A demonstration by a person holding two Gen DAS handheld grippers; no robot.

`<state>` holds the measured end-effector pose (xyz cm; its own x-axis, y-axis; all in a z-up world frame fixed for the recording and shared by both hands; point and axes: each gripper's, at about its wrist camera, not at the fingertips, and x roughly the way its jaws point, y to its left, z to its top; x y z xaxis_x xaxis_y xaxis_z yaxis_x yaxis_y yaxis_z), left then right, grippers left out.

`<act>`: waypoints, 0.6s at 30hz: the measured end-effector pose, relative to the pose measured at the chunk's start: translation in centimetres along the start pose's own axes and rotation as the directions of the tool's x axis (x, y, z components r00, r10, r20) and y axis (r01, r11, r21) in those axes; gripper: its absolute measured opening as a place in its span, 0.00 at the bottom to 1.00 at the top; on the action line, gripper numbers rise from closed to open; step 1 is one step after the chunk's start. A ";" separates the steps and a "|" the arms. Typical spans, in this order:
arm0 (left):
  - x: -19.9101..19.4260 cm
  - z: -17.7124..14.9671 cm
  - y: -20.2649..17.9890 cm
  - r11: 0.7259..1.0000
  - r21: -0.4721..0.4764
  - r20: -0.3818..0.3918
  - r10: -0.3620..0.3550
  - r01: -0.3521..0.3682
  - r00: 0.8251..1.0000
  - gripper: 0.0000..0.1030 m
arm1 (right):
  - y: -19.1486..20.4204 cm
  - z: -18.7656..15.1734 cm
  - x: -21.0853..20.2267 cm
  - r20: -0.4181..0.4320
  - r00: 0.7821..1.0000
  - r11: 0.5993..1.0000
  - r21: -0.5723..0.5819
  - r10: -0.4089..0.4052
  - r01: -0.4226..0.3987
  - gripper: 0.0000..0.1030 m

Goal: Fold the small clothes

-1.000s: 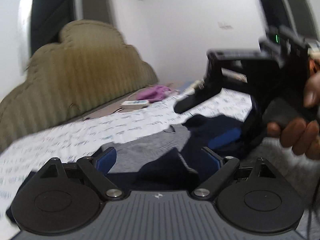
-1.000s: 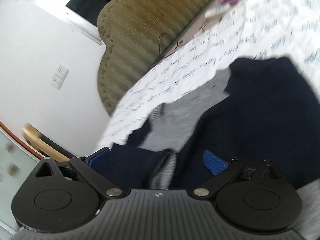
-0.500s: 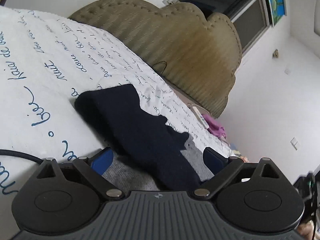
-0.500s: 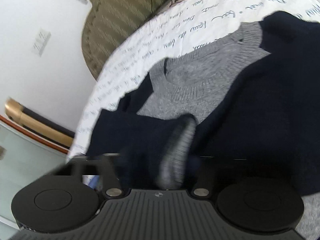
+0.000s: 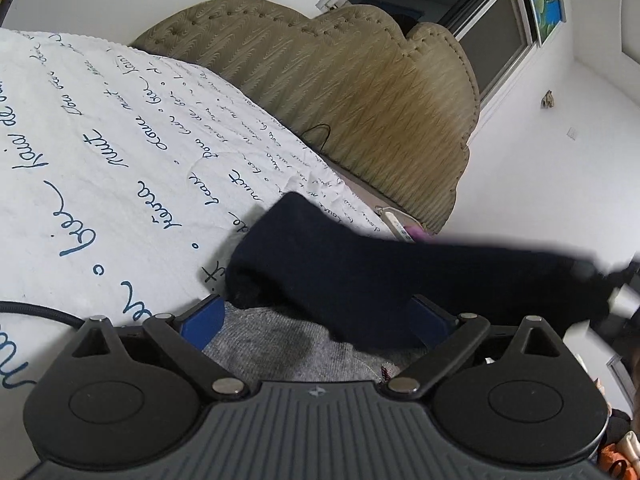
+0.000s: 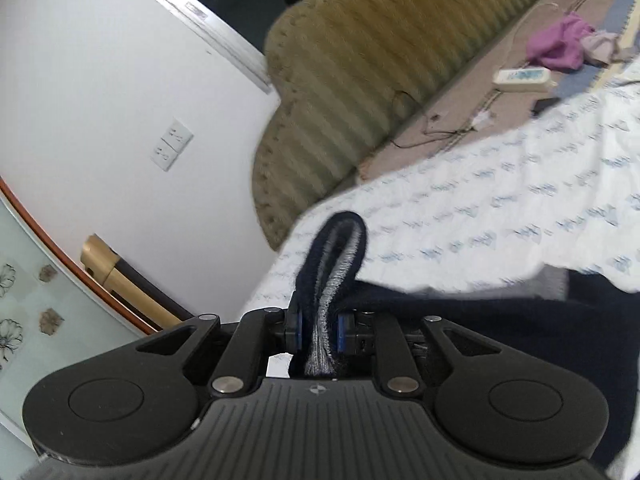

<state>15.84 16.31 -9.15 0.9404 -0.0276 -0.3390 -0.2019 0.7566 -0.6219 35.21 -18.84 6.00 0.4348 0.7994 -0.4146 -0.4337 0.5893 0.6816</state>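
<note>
over the bedsheet (image 5: 120,152): sleeve now lifted
r gripper (image 6: 318,330) went from open to clamped on sweater (image 5: 360,272) cuff, fold under way; l gripper (image 5: 316,316) wide open, holding nothing.

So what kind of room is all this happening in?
Most likely a bedroom in a home. There is a tufted olive headboard against the wall, a white bedspread printed with blue script as the work surface, and a navy and grey sweater being folded on it.
</note>
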 end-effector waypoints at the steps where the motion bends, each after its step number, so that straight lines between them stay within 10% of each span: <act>1: 0.1 0.0 -0.2 1.000 0.010 -0.003 0.003 -0.003 1.000 0.97 | -1.1 -0.7 0.5 -0.018 0.999 0.999 0.023 -0.036 0.036 0.19; 8: 0.2 -0.1 -0.4 0.999 0.030 -0.017 0.014 -0.013 1.000 0.97 | -5.2 -3.4 2.9 -0.075 0.997 0.982 0.190 0.009 0.006 0.27; 10: 0.2 -0.1 -0.4 0.999 0.031 -0.018 0.015 -0.014 1.000 0.97 | -5.1 -3.3 2.8 -0.070 0.998 0.977 0.212 0.000 0.015 0.56; 12: 0.2 -0.1 -0.4 0.999 0.030 -0.018 0.014 -0.013 1.000 0.97 | -5.4 -3.5 2.2 -0.036 0.999 0.978 0.209 -0.008 0.016 0.64; 18: 0.1 -0.1 -0.4 1.000 0.029 -0.018 0.013 -0.012 1.000 0.97 | -6.1 -4.0 0.1 -0.007 0.999 0.979 0.197 -0.042 0.042 0.64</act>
<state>16.01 15.94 -9.01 0.9326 -0.0296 -0.3597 -0.2057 0.7754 -0.5970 34.71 -21.90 -0.59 0.4469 0.7750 -0.4468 -0.2506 0.5879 0.7691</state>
